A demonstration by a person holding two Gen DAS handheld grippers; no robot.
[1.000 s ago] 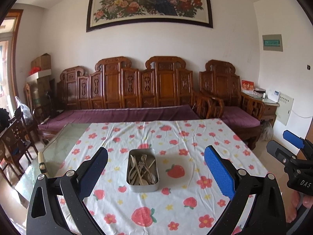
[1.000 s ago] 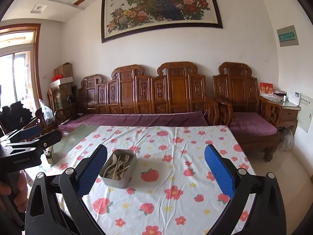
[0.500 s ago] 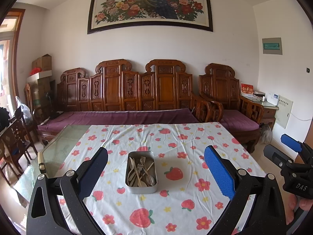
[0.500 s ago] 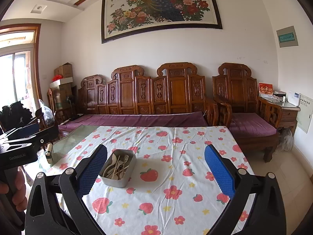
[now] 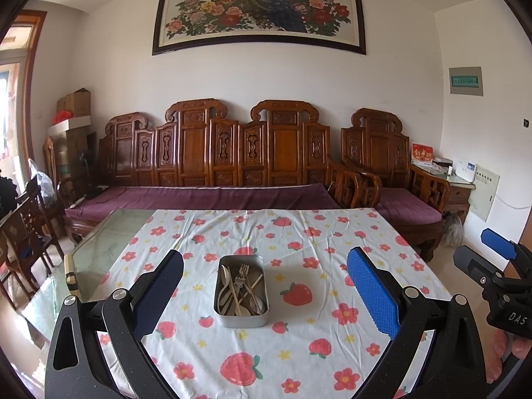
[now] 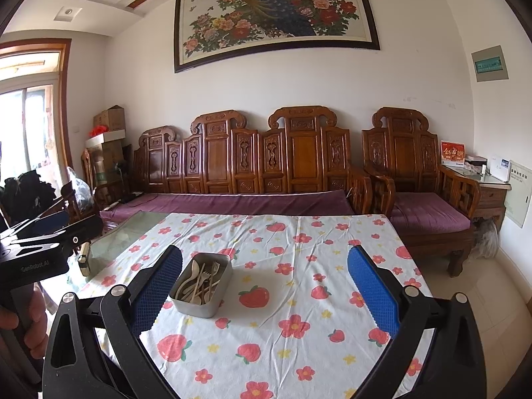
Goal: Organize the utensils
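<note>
Spoons and forks [image 5: 240, 287] lie heaped in the tin [image 5: 241, 319] mid-table, both grippers [image 5: 264, 294] [image 6: 264, 294] wide open and empty above the near edge, fitting either sorting ahead or sorting done.

Left gripper [image 5: 264, 294] spread wide, right gripper [image 6: 264, 291] likewise, both seemingly level

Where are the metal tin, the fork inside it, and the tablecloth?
metal tin [image 5: 242, 320]: left wrist view, on its near outer wall.
fork [image 5: 243, 271]: left wrist view, on its tines, at the tin's far end.
tablecloth [image 6: 299, 302]: right wrist view, on a bare flowered part.
</note>
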